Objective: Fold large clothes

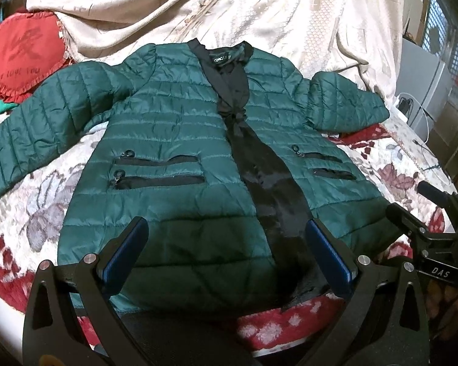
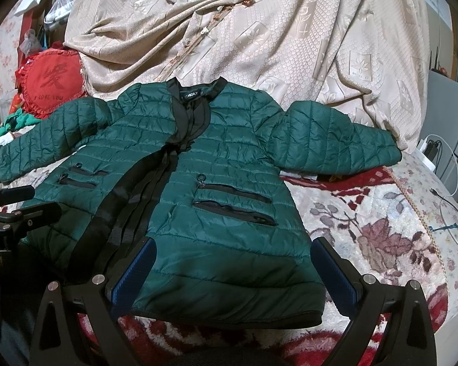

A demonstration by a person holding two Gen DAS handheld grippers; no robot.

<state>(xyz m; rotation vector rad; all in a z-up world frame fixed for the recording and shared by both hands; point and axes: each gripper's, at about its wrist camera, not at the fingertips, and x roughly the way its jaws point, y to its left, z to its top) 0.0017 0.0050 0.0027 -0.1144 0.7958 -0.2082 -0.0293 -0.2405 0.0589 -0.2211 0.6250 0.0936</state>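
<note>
Green quilted jacket lies flat, front up, on the floral bedspread — collar toward the far side, hem nearest the grippers, both sleeves spread out to the sides. Black placket runs down the middle, w/ two black zip pockets on each front panel. Behind it a big beige curtain-like cloth is heaped up, and a red heart cushion sits at the far left, near the left sleeve.

Left gripper hangs over the hem near the placket, fingers wide apart, nothing between the blue pads; can't tell if they touch the fabric. Right gripper is over the hem's right half, also spread wide, holding nothing. The two grippers are side by side — each one's black frame shows at the edge of the other's view. White cables trail off the bed's right side.
</note>
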